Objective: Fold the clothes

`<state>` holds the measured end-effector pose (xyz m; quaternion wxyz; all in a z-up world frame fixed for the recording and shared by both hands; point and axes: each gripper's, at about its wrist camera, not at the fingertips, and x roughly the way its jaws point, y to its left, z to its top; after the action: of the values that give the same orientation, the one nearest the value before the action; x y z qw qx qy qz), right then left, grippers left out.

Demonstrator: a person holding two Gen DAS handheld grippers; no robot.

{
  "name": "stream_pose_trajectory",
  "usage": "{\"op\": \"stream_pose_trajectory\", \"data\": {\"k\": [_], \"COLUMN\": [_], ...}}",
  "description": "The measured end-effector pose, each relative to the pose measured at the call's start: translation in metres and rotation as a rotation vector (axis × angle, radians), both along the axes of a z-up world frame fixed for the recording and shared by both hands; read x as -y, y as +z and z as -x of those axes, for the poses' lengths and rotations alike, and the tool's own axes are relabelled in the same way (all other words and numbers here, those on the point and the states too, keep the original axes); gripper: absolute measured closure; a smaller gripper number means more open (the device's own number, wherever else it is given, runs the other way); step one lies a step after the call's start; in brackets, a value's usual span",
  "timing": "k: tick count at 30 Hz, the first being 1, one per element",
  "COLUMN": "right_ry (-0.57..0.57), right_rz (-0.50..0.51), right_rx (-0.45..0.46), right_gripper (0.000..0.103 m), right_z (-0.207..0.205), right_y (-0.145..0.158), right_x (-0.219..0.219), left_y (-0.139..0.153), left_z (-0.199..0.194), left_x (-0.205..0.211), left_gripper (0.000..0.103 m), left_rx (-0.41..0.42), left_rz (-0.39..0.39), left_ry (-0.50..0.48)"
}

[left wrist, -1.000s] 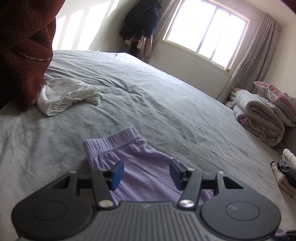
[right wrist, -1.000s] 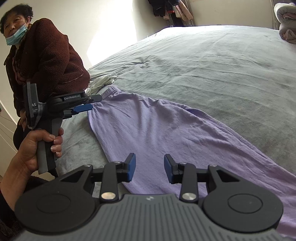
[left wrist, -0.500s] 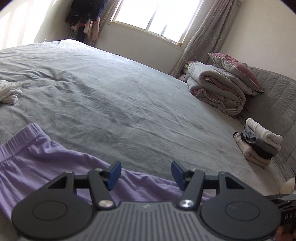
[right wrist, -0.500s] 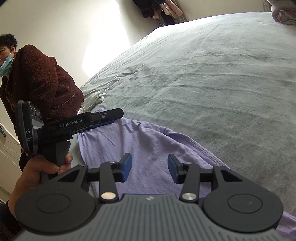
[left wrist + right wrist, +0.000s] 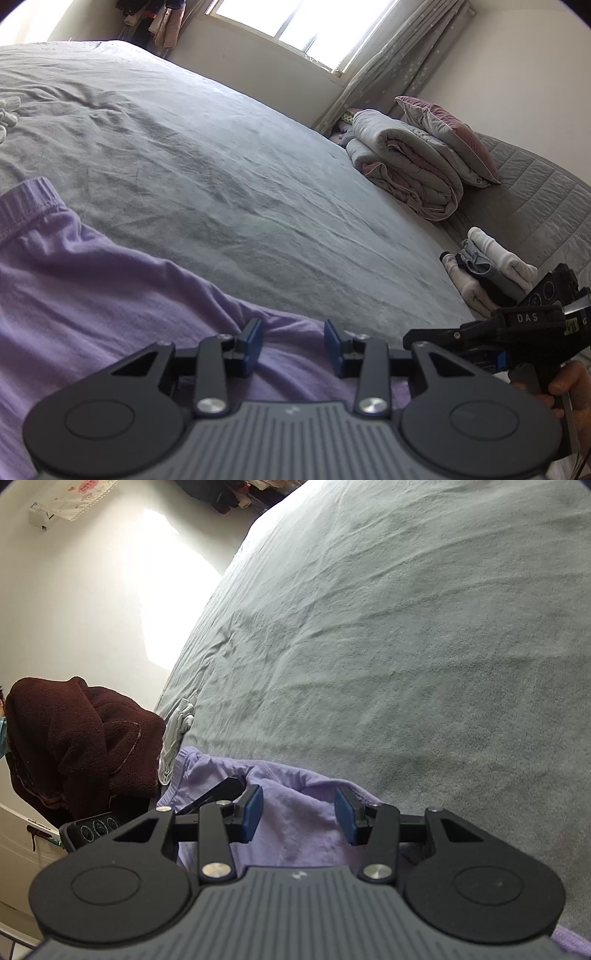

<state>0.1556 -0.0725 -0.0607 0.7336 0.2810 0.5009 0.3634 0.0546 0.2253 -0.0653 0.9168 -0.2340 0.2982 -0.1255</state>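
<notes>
Here the left gripper hangs low over a pair of lilac trousers spread on the grey bedsheet; its blue pads are drawing together with cloth lying under the gap, though neither pad presses on it, so nothing is grasped; the ribbed waistband lies far off to its left. Ahead and to its right, near the padded headboard, sit a rolled quilt with a mauve pillow on top, and nearer a small stack of folded clothes. Just to its right the right gripper comes in, gripped by a hand; seen from its own camera its pads stand parted above a rumpled ridge of the same lilac cloth, apart from it, holding nothing. To that gripper's left a white garment lies crumpled beside the waistband, and the person's dark red fleece sleeve leans over the bed's edge.
</notes>
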Motion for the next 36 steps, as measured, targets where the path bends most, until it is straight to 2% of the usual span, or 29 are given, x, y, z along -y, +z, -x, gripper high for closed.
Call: {"op": "stream_pose_trajectory", "data": {"k": [3,7,11,22,23,25,26,27,29,33,35,36], "right_ry": [0.001,0.012,-0.040,-0.020,-0.015,0.001,0.006,0.009,-0.007,-0.053,-0.067,-0.071], "right_rz": [-0.037,-0.057,-0.102,-0.042,-0.040,-0.028,-0.014,-0.005,-0.005,0.011,0.052,0.080], "right_rx": [-0.048,-0.059,-0.058,-0.091,-0.092,-0.087,-0.081,-0.073,-0.043,0.000,0.025,0.037], "right_gripper": [0.055,0.055,0.055,0.056,0.058,0.070,0.086,0.092,0.096,0.097,0.098,0.098], "right_z": [-0.008,-0.013,-0.017,-0.014,-0.015,-0.015,-0.015,-0.016,-0.018,-0.027,-0.031,-0.032], "right_y": [-0.004,-0.005,-0.002,-0.002,-0.003,-0.005,-0.006,-0.005,-0.002,0.006,0.007,0.005], "right_x": [-0.009,-0.028,-0.029,-0.015,-0.018,-0.024,-0.026,-0.028,-0.024,-0.015,-0.016,-0.018], "left_y": [0.000,0.002,0.004,0.010,0.011,0.013,0.014,0.014,0.016,0.014,0.011,0.010], "left_z": [0.000,0.000,0.001,0.003,0.004,0.005,0.006,0.007,0.009,0.010,0.007,0.005], "left_x": [0.000,-0.001,-0.007,-0.045,-0.048,-0.055,-0.060,-0.065,-0.075,-0.089,-0.089,-0.089], "left_gripper": [0.065,0.065,0.065,0.068,0.068,0.068,0.068,0.068,0.068,0.068,0.075,0.083], "left_rx": [-0.001,-0.001,0.003,-0.004,-0.003,0.004,0.007,0.010,0.016,0.015,0.004,-0.004], "left_rz": [0.001,-0.011,-0.018,-0.033,-0.034,-0.048,-0.049,-0.051,-0.054,-0.080,-0.123,-0.149], "left_ry": [-0.002,-0.003,0.017,0.121,0.132,0.157,0.172,0.187,0.216,0.258,0.278,0.289]}}
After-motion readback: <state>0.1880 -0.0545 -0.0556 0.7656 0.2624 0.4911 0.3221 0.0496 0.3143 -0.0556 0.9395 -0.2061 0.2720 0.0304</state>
